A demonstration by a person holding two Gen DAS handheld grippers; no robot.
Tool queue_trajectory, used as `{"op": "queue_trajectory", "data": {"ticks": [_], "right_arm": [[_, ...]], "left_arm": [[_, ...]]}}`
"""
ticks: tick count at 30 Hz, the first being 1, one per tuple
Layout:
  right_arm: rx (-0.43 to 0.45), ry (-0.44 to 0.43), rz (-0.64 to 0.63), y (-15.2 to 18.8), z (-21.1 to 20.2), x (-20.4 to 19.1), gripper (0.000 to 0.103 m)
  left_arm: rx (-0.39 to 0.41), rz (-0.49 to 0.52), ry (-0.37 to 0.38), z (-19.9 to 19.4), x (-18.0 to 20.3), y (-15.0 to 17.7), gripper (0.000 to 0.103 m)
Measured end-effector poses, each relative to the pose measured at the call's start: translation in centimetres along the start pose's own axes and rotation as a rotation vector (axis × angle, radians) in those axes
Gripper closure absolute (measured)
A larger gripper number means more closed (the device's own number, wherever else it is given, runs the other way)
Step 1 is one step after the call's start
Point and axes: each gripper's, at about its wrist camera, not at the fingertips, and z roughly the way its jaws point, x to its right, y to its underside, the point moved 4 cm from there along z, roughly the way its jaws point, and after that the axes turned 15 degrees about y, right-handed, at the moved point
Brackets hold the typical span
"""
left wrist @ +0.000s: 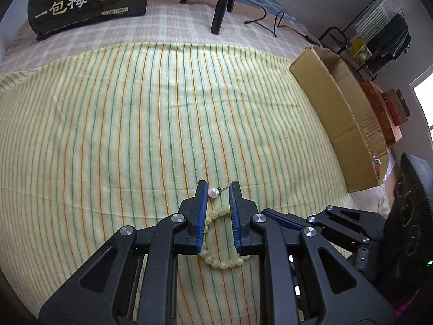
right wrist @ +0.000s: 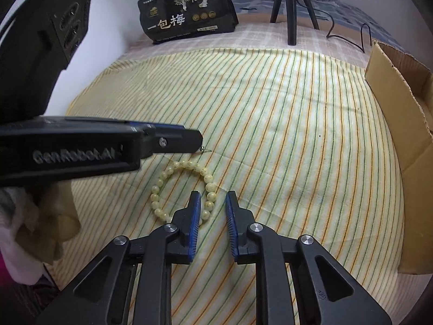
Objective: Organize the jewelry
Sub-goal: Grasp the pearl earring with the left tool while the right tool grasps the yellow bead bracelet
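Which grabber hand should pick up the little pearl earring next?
Probably the left gripper: the small white pearl stud earring already sits between its open fingertips. The right gripper is open beside the pale yellow-green bead bracelet.

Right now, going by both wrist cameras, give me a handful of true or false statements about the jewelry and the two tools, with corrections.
1. A pearl earring sits between the open fingers of the left tool. True.
2. The bracelet lies inside the cardboard box. False: it lies on the striped cloth, outside the box.
3. The right tool is shut on the bracelet. False: it is open, with one finger over the bead ring.
4. The bracelet's beads are pale yellow. True.
5. The black bag rests on the striped cloth. False: it stands beyond that cloth, on the checked fabric.
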Motion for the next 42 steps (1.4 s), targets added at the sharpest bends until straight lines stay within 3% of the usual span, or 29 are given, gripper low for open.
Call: {"op": "queue_trajectory", "data": {"ticks": [8, 10, 13, 17, 21, 27, 42], "right_arm": [[0.002, 0.007, -0.01, -0.2, 0.6, -0.1, 0.087], [0.004, 0.014, -0.018, -0.1, 0.5, -0.2, 0.087], [0.006, 0.023, -0.024, -0.1, 0.6, -0.2, 0.087], [0.006, 0.044, -0.04, -0.1, 0.6, -0.3, 0.091], [0.011, 0.07, -0.076, -0.1, 0.7, -0.7, 0.097], [0.02, 0.065, -0.073, -0.3, 0.2, -0.5, 0.097], [0.165, 0.134, -0.072, -1.7, -5.5, 1.0, 0.097]], "left_arm": [[-0.01, -0.005, -0.02, 1.0, -0.6, 0.0, 0.088], [-0.009, -0.005, -0.027, 1.1, -0.7, 0.0, 0.095], [-0.006, -0.009, -0.029, 1.5, -0.8, -0.1, 0.095], [0.004, -0.019, -0.03, 1.5, -0.9, -0.3, 0.095], [0.022, -0.032, -0.038, 0.8, -1.2, -0.3, 0.095], [0.06, -0.052, -0.04, -0.9, -1.9, -0.4, 0.095], [0.159, -0.013, 0.004, -5.4, 1.3, -1.1, 0.095]]}}
